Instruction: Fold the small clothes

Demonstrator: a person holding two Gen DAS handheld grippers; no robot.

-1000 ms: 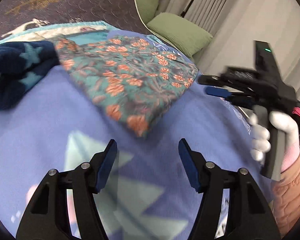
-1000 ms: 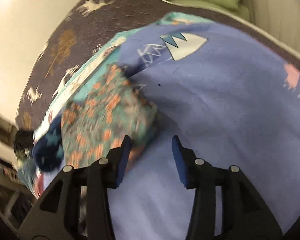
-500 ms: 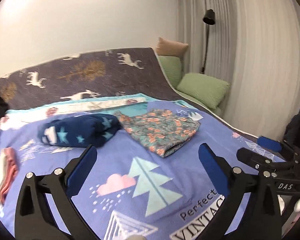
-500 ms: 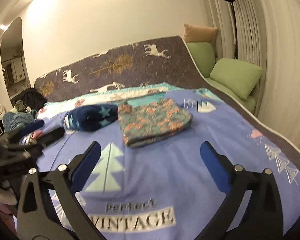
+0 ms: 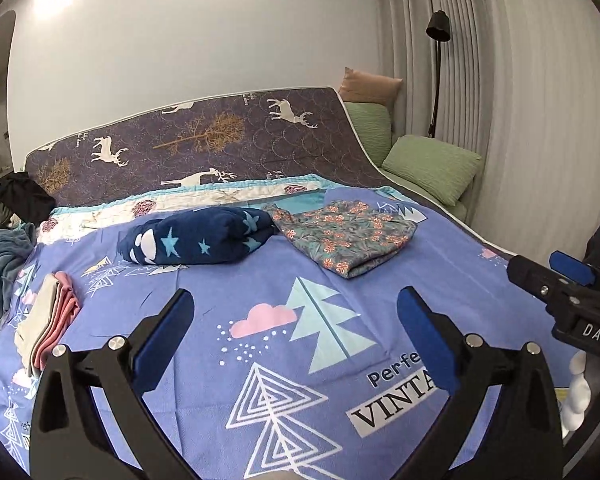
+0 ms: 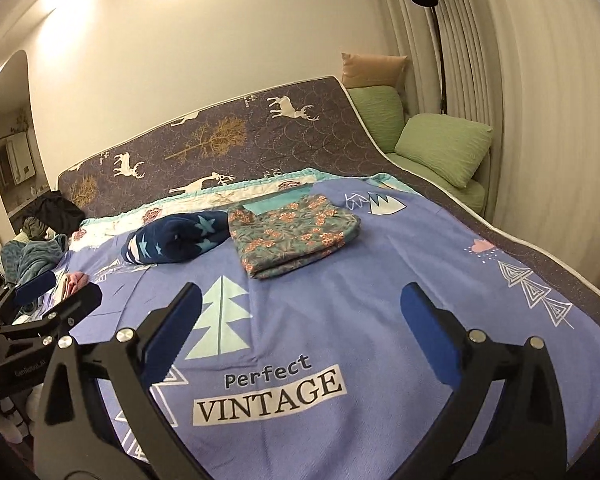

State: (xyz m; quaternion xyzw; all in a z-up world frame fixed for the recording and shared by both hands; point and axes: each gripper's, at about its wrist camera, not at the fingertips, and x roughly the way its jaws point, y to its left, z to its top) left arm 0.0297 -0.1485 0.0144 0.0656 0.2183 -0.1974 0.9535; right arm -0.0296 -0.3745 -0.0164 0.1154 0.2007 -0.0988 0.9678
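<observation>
You are holding the left gripper (image 5: 294,320) and the right gripper (image 6: 300,314) side by side above the near end of the bed, both released, jaws spread wide and gripping nothing. Directly below them the blue cover (image 6: 380,280) is lying flat, with its printed trees and the "Perfect VINTAGE" label, and no garment is lying on that patch. At the left edge of the bed, near the left gripper, a small pink and cream stack (image 5: 48,320) is resting; its fold state is hard to judge from here. Farther up, near the middle of the bed, the floral garment (image 6: 292,234) is lying as a neat folded rectangle, and the star-print piece (image 6: 176,240) is sitting just beside it on the left, rolled or bundled rather than flat. Beyond these, the deer headboard (image 5: 204,140) and green cushions (image 5: 432,168) are standing against the wall. You are judging that the floral item is finished and that you are between garments. The next move is calling for choosing an unfolded piece, likely the star-print bundle, reaching well forward with both grippers, pinching two edges or corners, and drawing it onto the bare near patch to spread it flat before folding.
</observation>
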